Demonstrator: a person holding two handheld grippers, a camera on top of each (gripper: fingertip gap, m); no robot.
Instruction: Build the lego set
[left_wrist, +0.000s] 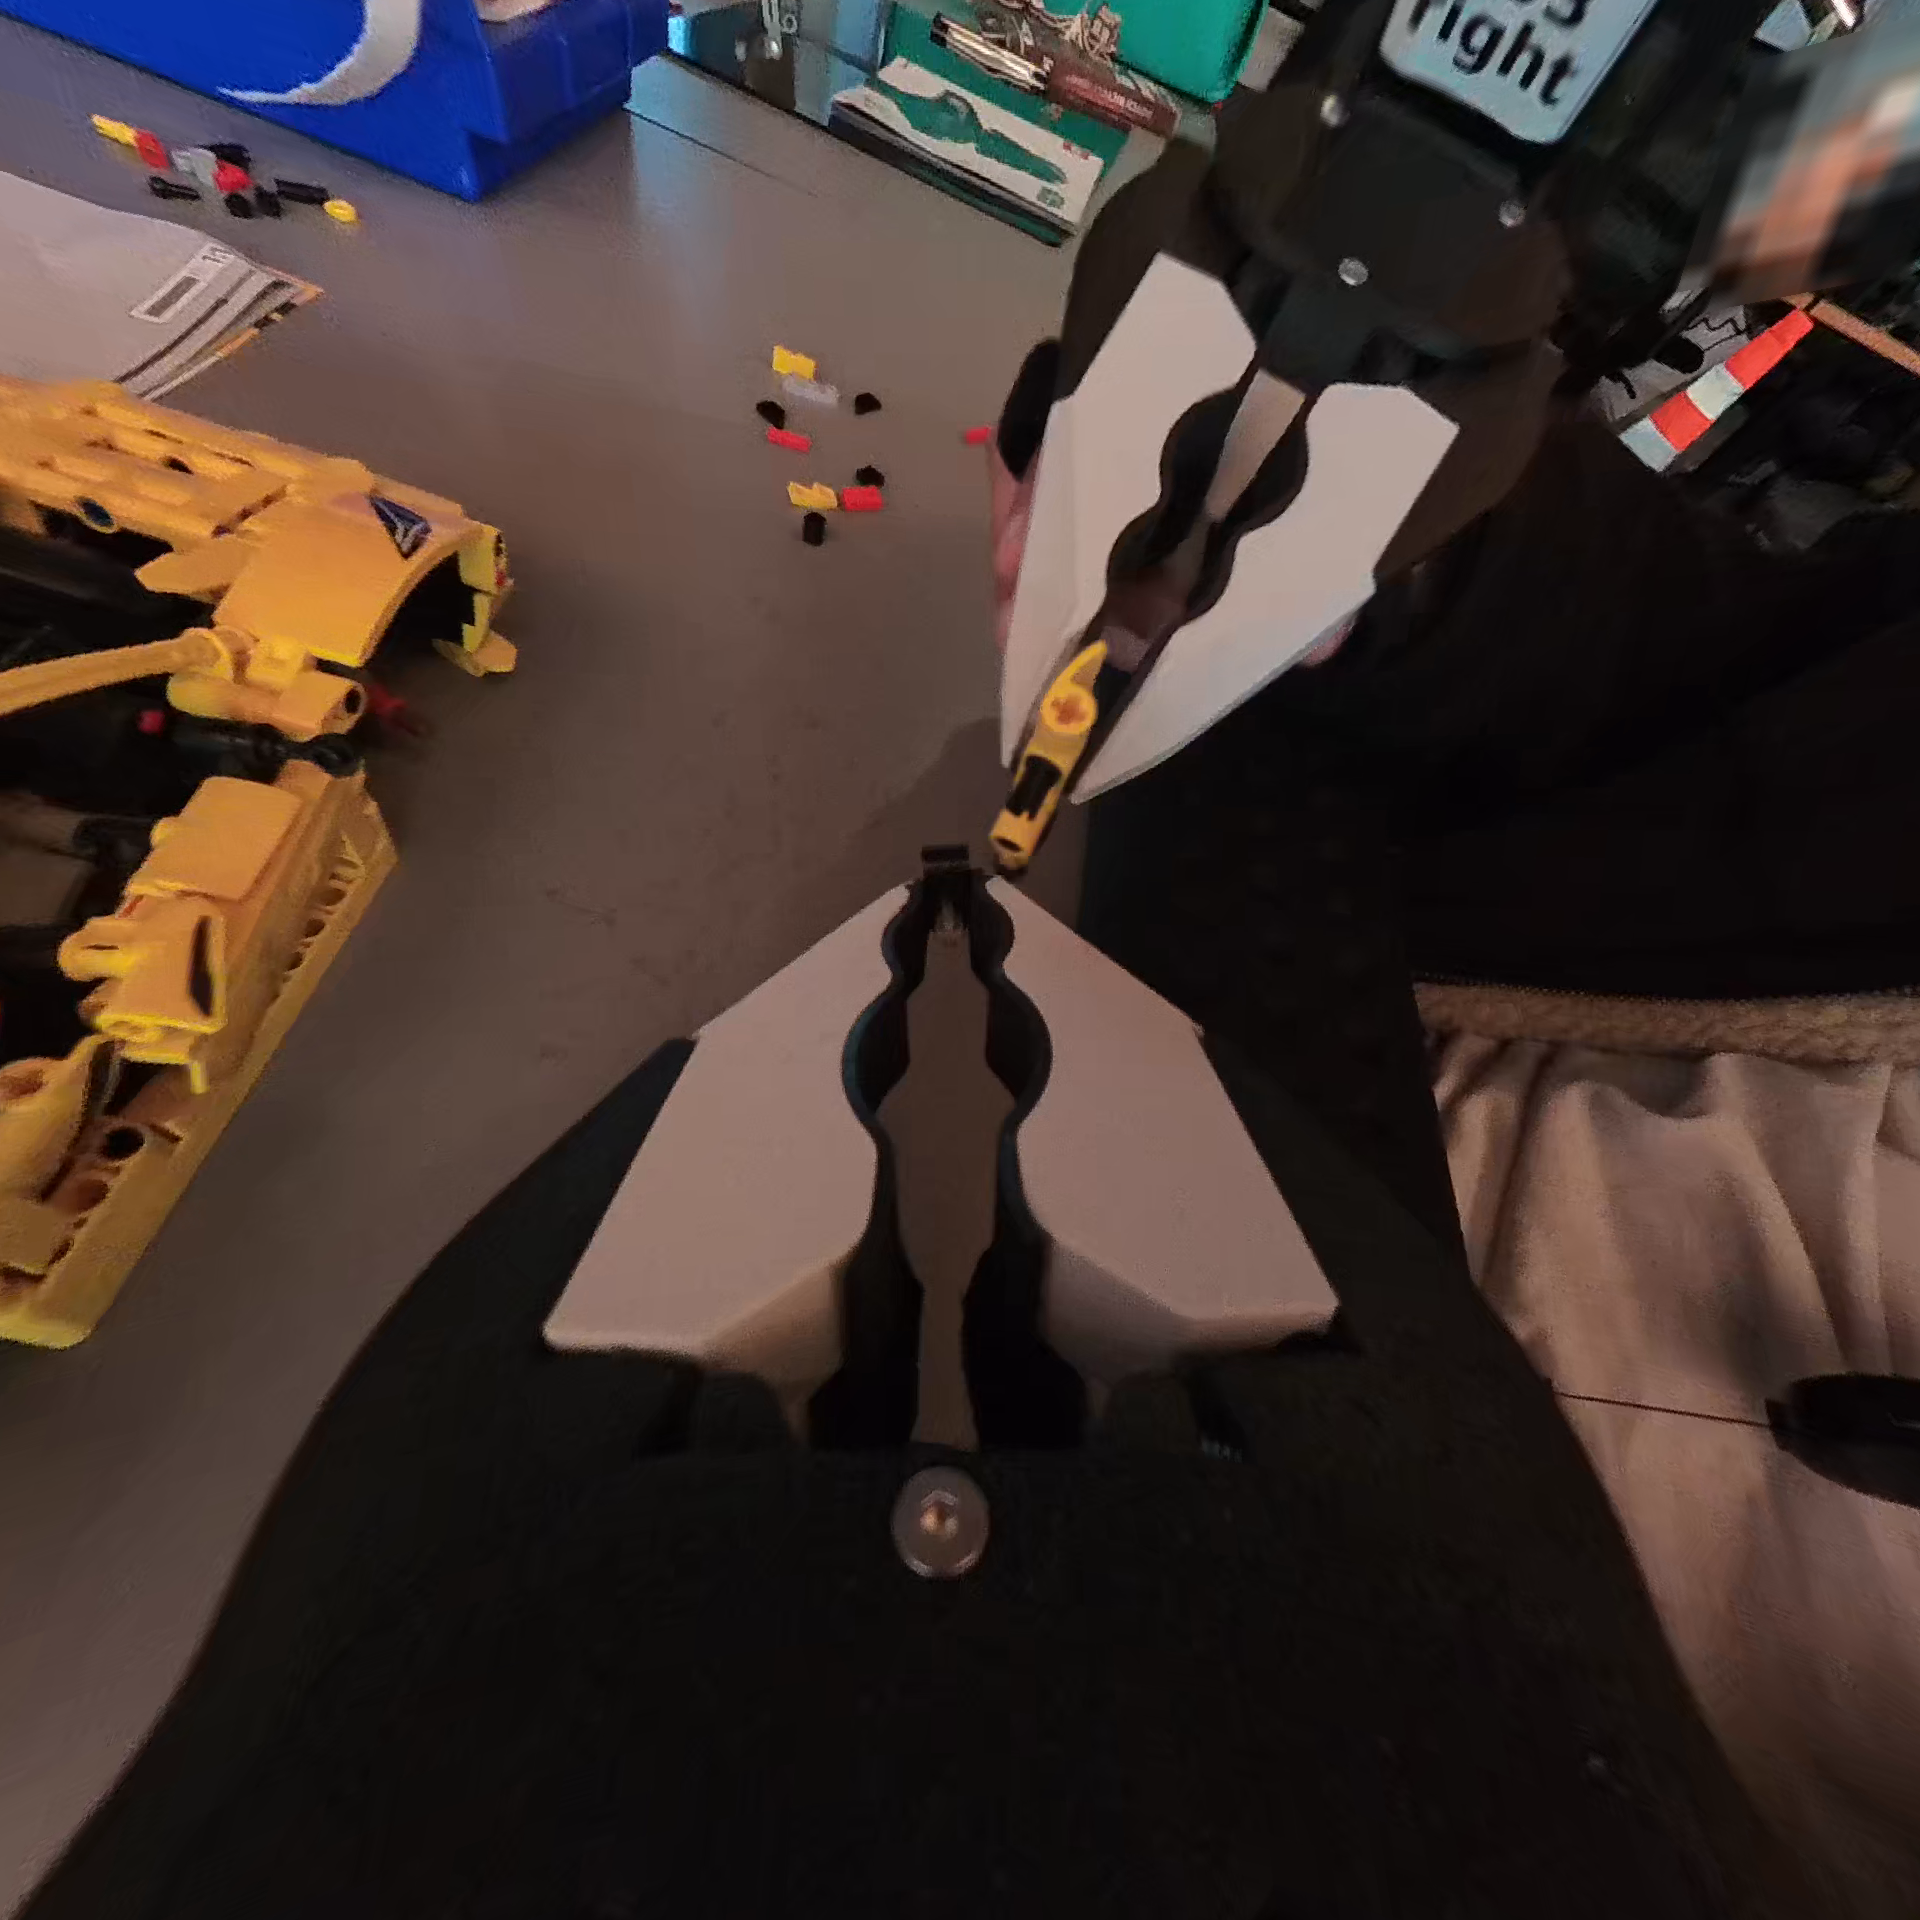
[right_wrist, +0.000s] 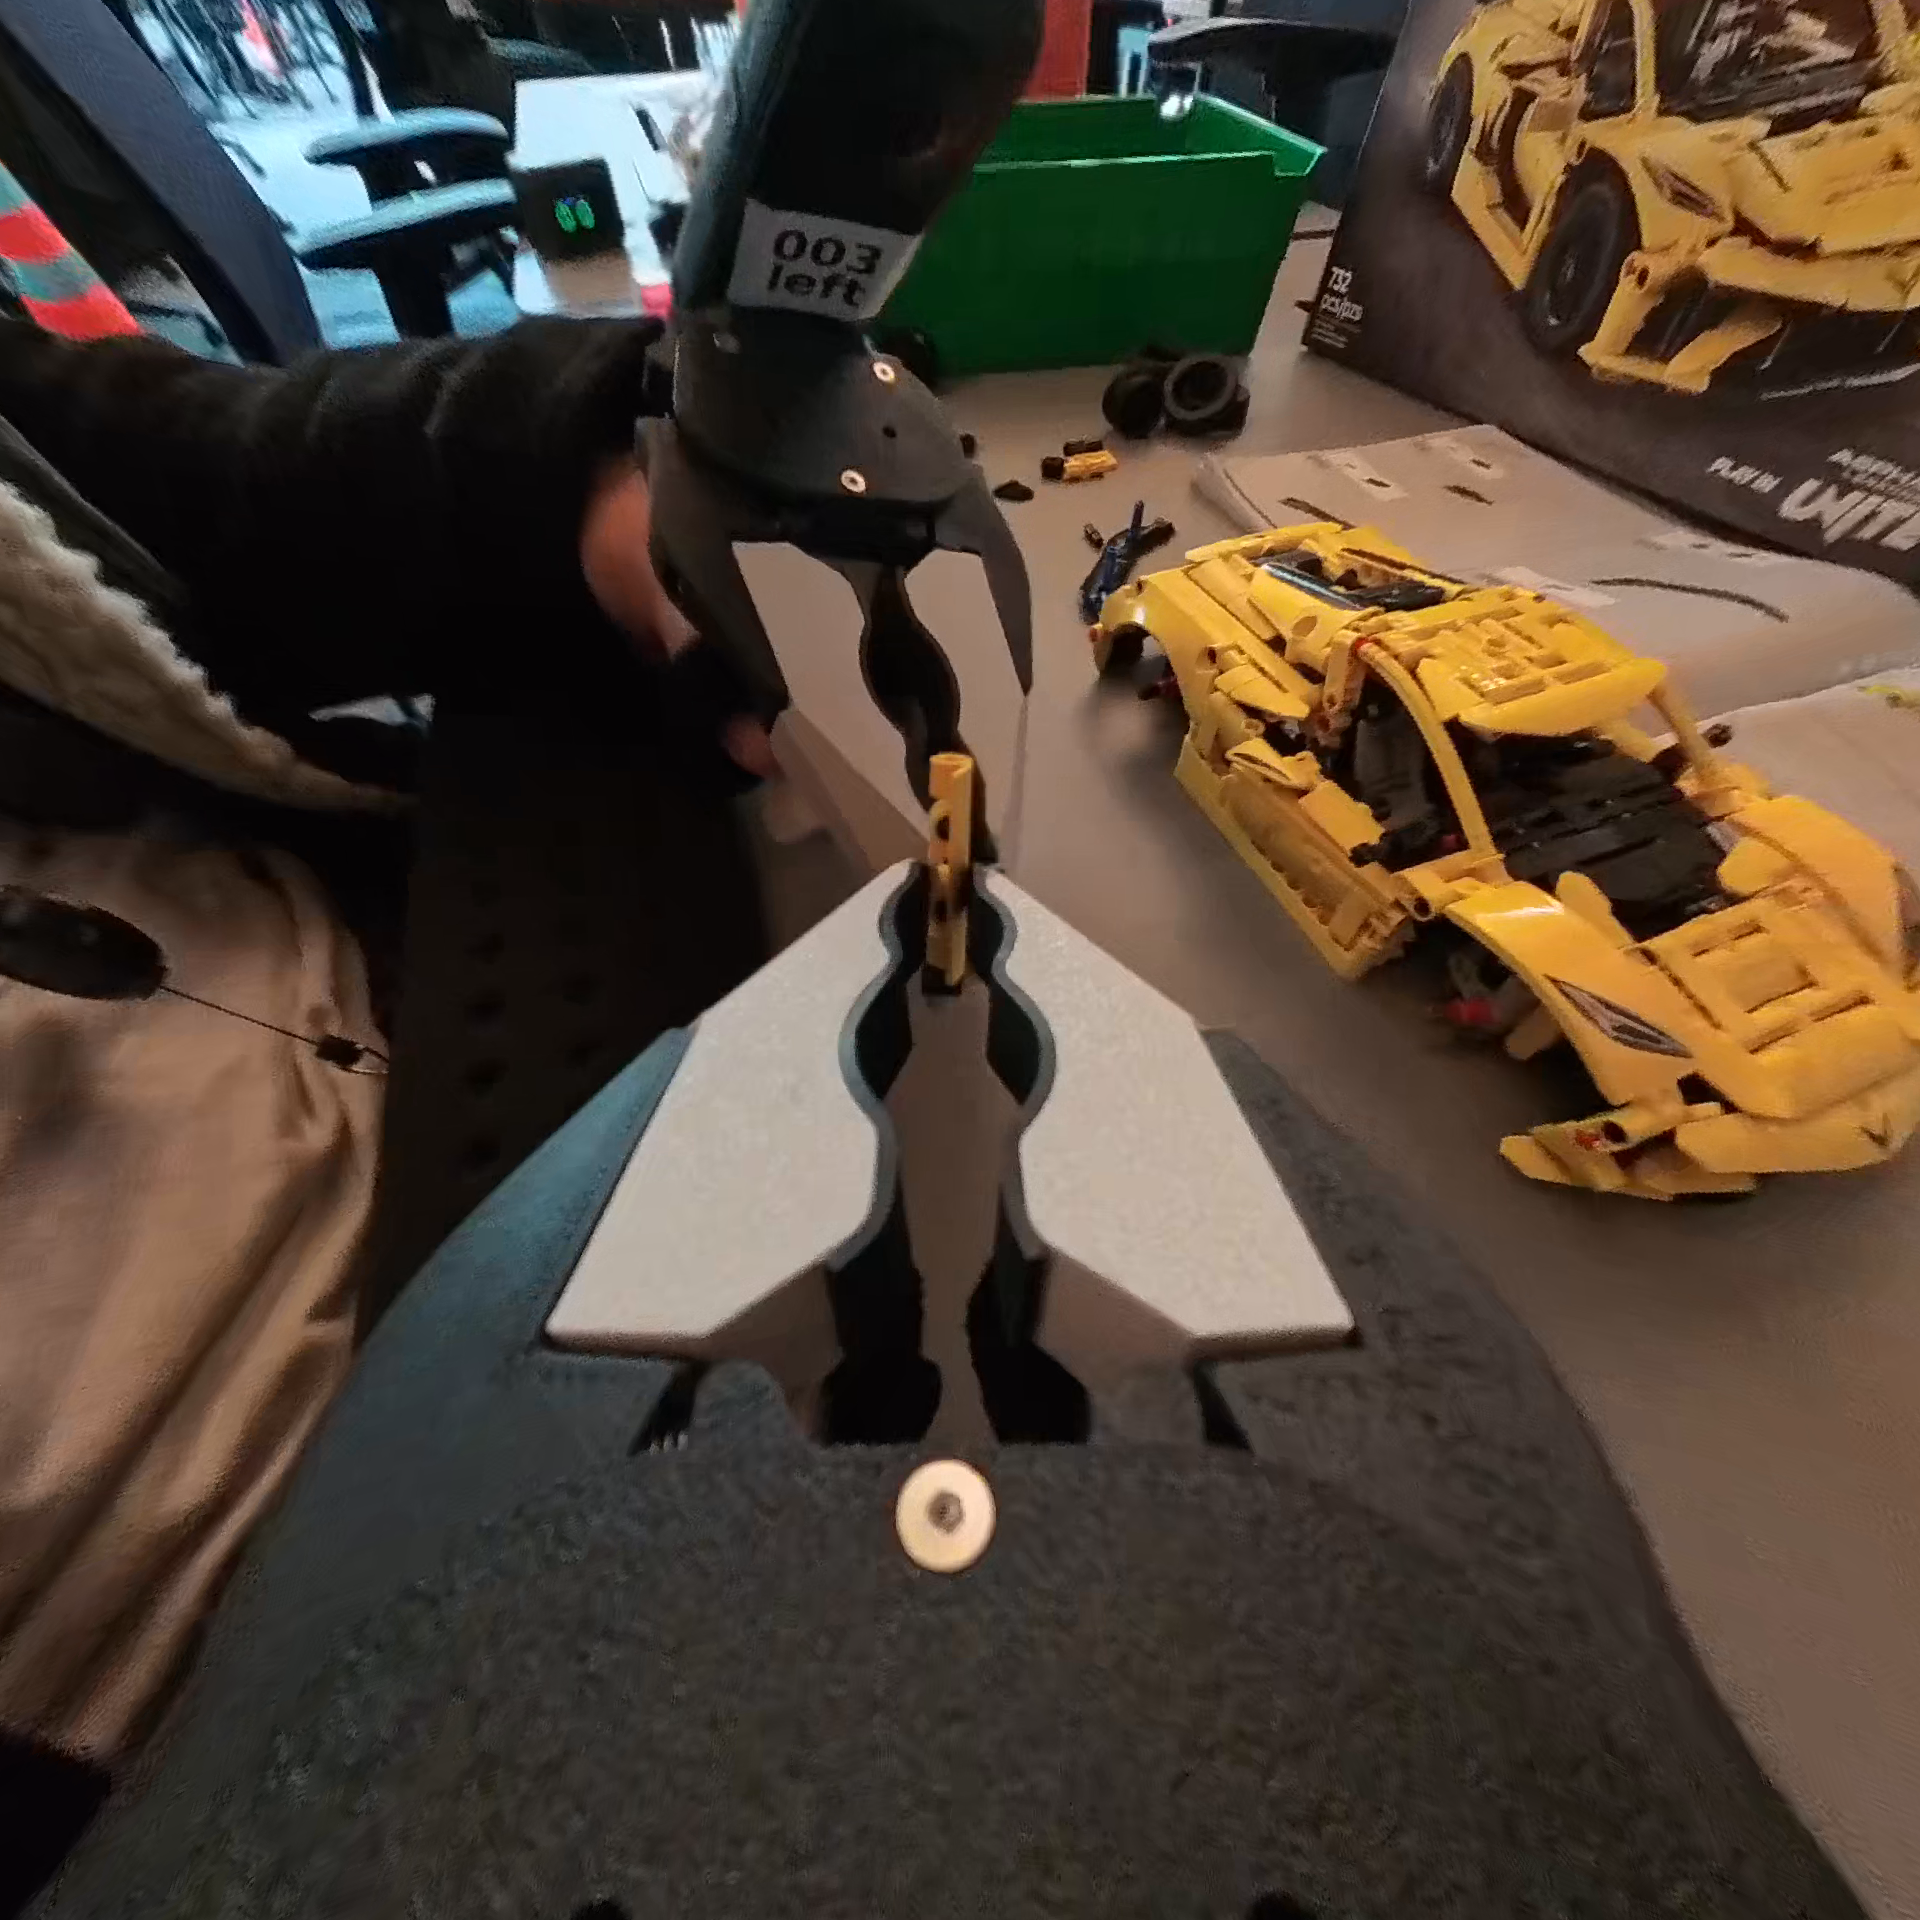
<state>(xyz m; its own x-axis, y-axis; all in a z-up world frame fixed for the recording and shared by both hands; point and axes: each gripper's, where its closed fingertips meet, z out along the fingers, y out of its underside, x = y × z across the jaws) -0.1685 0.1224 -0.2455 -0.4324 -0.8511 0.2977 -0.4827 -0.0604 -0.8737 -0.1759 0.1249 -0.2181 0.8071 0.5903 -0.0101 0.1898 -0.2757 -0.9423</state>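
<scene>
the left tongs (left_wrist: 948, 883) are closed on a small black lego pin (left_wrist: 945, 860), which sticks out only a little past the pale grey fingertips (left_wrist: 831, 966). the right tongs (right_wrist: 948, 883) are closed on a long yellow lego beam with round holes (right_wrist: 951, 873); it points forward out of the tips. both tools are held in the air just past the near edge of the grey table (left_wrist: 644, 727), tip to tip, and the end of the yellow beam is just beside the black pin; if they touch, i cannot tell.

on the table, well apart from the tongs, stands the half-built yellow lego sports car with black inside parts (right_wrist: 1538, 862). a white instruction booklet (right_wrist: 1455, 509) lies behind it, and behind that leans the dark product box with the picture of a yellow car (right_wrist: 1662, 229). near the booklet there are a few small black rubber tyres (right_wrist: 1179, 395) and a green plastic bin (right_wrist: 1091, 239). a loose group of small red, yellow and black lego pieces (left_wrist: 826, 447) lies on the table between the car and the right tongs, and a blue plastic bin (left_wrist: 416, 73) stands at the far side. the person wears black sleeves (right_wrist: 343, 499) and beige trousers (left_wrist: 1683, 1299).
</scene>
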